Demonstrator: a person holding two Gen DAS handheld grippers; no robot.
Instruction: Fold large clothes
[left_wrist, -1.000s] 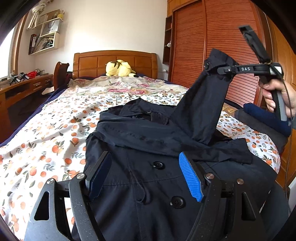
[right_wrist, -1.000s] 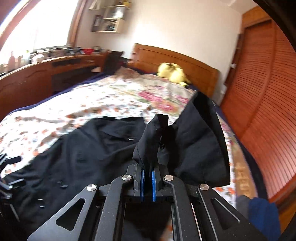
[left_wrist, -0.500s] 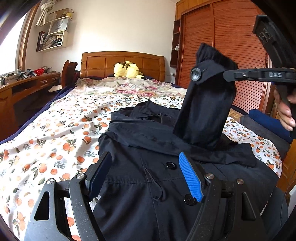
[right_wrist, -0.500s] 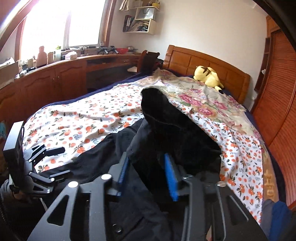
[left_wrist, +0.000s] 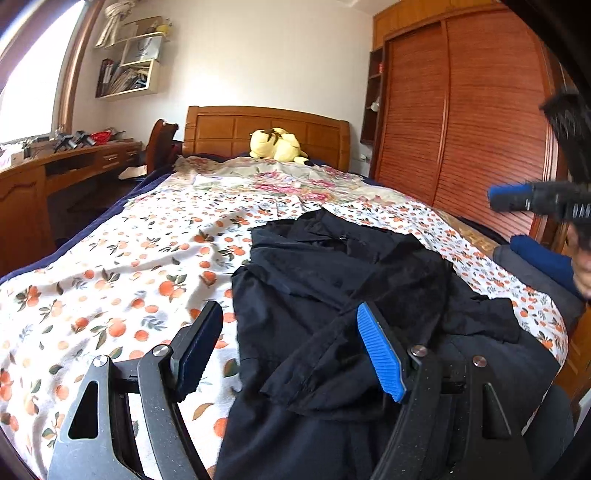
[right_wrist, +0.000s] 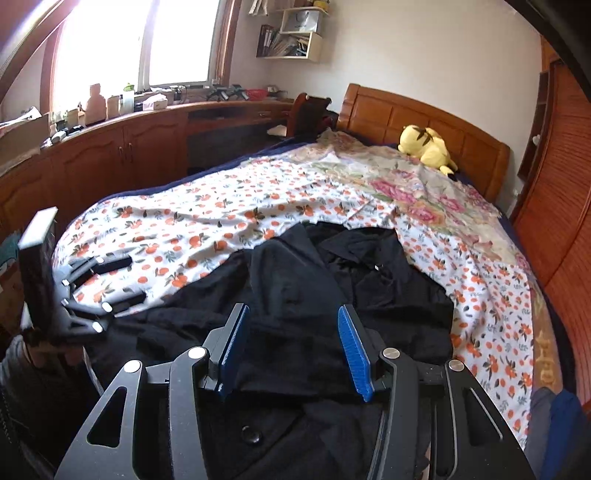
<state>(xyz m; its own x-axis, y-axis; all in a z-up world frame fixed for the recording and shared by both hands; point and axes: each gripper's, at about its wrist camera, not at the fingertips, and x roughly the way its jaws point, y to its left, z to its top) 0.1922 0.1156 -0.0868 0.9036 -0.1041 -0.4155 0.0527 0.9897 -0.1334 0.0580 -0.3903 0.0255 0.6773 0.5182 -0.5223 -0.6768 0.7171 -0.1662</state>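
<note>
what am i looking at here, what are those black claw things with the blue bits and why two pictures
Those claws are hand-held grippers, one in each of a person's hands, with a wide-angle camera mounted on each. So there are two pictures: one looks along the left gripper, the other along the right gripper. The blue strips are the finger pads.

Both look down a bed with an orange-print sheet. A dark coat lies on it, one sleeve folded across the body. A yellow plush toy sits by the headboard.

Both grippers are open and hold nothing. Each one also shows in the other's picture, near the edge.
</note>
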